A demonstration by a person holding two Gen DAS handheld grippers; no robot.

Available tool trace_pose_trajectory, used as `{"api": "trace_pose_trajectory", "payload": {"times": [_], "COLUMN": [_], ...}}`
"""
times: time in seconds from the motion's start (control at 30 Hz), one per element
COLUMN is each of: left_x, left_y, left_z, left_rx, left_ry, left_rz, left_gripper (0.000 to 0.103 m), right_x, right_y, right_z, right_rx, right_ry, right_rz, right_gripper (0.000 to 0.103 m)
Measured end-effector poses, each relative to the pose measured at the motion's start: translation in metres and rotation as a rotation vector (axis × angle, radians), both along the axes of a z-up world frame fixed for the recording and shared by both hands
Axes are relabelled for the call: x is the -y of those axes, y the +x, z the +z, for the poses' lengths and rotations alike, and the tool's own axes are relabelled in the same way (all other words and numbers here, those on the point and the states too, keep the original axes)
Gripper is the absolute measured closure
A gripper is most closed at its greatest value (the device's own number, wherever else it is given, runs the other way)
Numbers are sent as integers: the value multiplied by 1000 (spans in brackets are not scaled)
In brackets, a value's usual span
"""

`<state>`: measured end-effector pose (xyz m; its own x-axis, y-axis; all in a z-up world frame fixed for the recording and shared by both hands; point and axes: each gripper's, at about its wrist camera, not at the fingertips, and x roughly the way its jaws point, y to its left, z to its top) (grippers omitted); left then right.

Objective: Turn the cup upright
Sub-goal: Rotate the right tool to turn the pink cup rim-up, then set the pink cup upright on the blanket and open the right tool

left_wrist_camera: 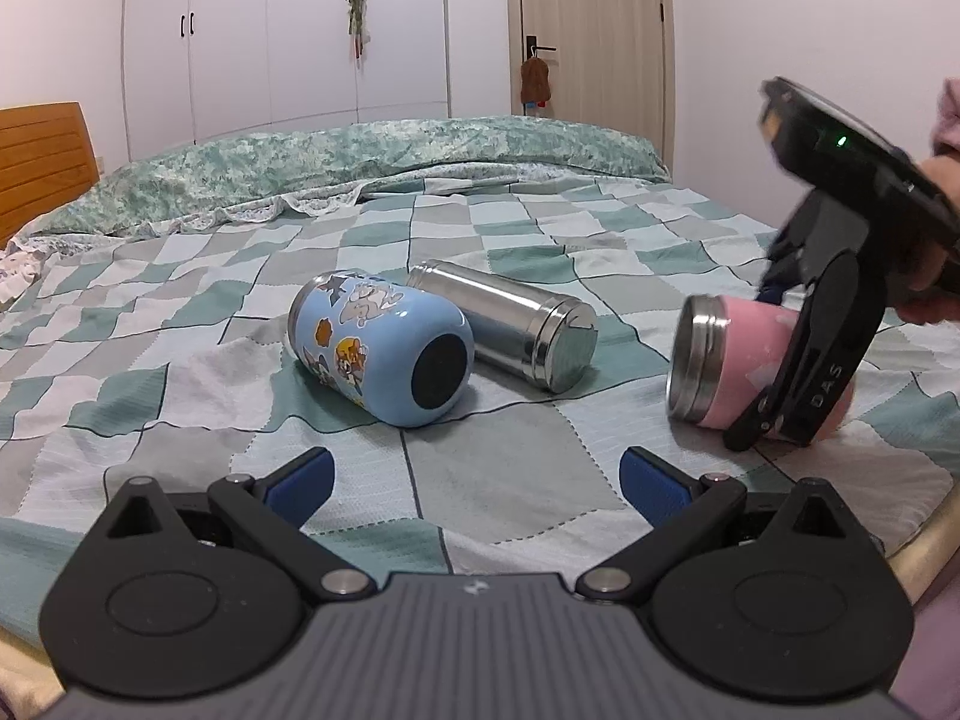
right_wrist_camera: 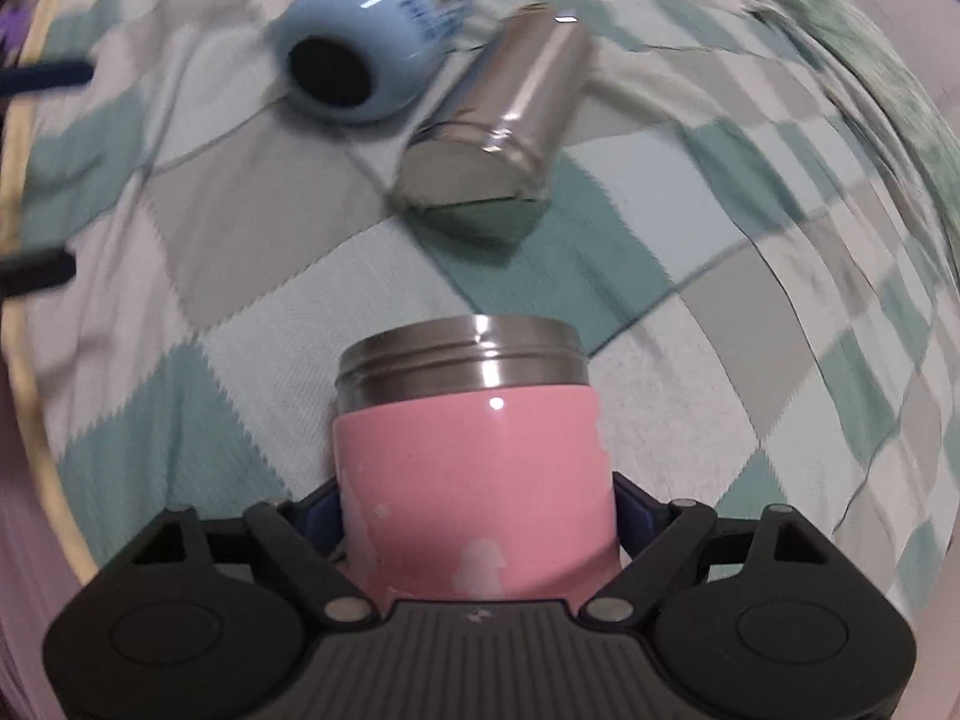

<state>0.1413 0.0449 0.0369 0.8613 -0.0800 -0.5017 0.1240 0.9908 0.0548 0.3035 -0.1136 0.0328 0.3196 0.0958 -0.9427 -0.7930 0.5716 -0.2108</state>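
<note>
A pink cup (left_wrist_camera: 753, 354) with a steel rim lies tilted on the checked bedspread at the right; my right gripper (left_wrist_camera: 774, 414) is shut on its body. In the right wrist view the pink cup (right_wrist_camera: 474, 468) sits between the blue pads (right_wrist_camera: 633, 510), its steel mouth pointing away. A blue cartoon cup (left_wrist_camera: 378, 348) lies on its side in the middle, base toward me, and also shows in the right wrist view (right_wrist_camera: 372, 54). My left gripper (left_wrist_camera: 477, 483) is open and empty, low over the bed in front of it.
A steel cup (left_wrist_camera: 510, 324) lies on its side beside the blue cup, and appears in the right wrist view (right_wrist_camera: 504, 120). The checked bedspread (left_wrist_camera: 180, 312) covers the bed; a green quilt (left_wrist_camera: 360, 162) is heaped at the far side. The bed's near edge (left_wrist_camera: 924, 546) is at the right.
</note>
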Motion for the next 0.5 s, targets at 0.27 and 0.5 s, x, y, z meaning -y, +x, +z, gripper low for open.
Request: {"api": "trace_pose_trajectory", "payload": {"times": [0.27, 0.5], "left_x": [-1, 5], "left_y": [5, 8], "left_z": [-3, 0], "left_rx": [-1, 9], "left_ry": [-19, -18], "left_rz": [-16, -38], "left_gripper": [0, 0], "right_x": [82, 123], "right_y": [8, -16], "right_z": [6, 6], "right_rx": [-29, 106], "right_ry": [434, 708], "right_rz": [-500, -611], "right_gripper": [18, 18]}}
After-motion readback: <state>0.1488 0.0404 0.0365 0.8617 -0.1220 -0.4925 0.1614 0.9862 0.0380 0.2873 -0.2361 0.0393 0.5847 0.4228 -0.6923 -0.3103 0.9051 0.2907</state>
